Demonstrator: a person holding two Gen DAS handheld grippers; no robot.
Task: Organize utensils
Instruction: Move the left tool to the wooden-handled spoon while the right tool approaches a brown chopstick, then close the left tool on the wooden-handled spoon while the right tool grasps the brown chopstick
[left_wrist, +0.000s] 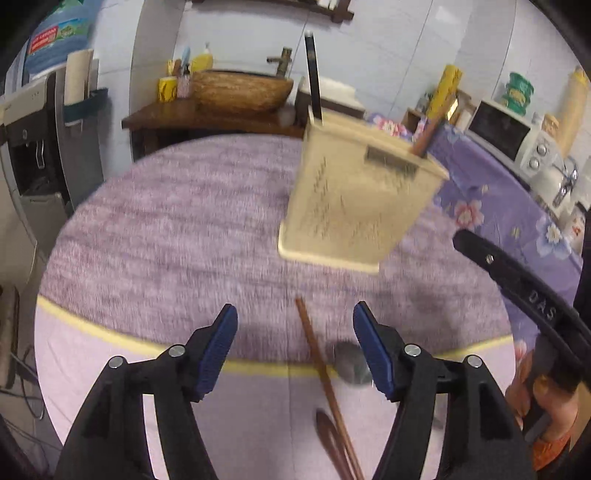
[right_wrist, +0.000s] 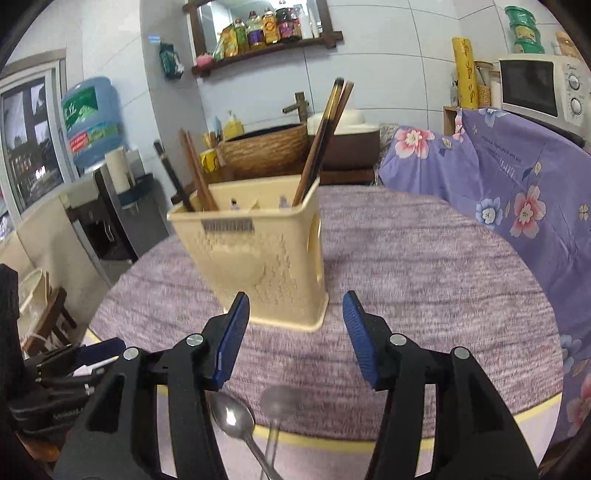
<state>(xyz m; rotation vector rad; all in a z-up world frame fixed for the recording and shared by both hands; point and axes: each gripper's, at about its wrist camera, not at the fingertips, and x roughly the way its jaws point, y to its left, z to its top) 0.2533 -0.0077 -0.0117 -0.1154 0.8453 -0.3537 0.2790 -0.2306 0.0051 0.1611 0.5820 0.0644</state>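
Observation:
A cream plastic utensil holder stands on the purple mat; in the right wrist view the utensil holder holds several brown chopsticks. My left gripper is open and empty above a loose brown chopstick, a dark wooden spoon and a metal spoon bowl. My right gripper is open and empty just before the holder. A metal spoon and a blurred second spoon lie under it.
The round table carries a purple mat with a yellow rim. A floral purple cloth covers the counter at right, with a microwave on it. A wicker basin and a water dispenser stand behind.

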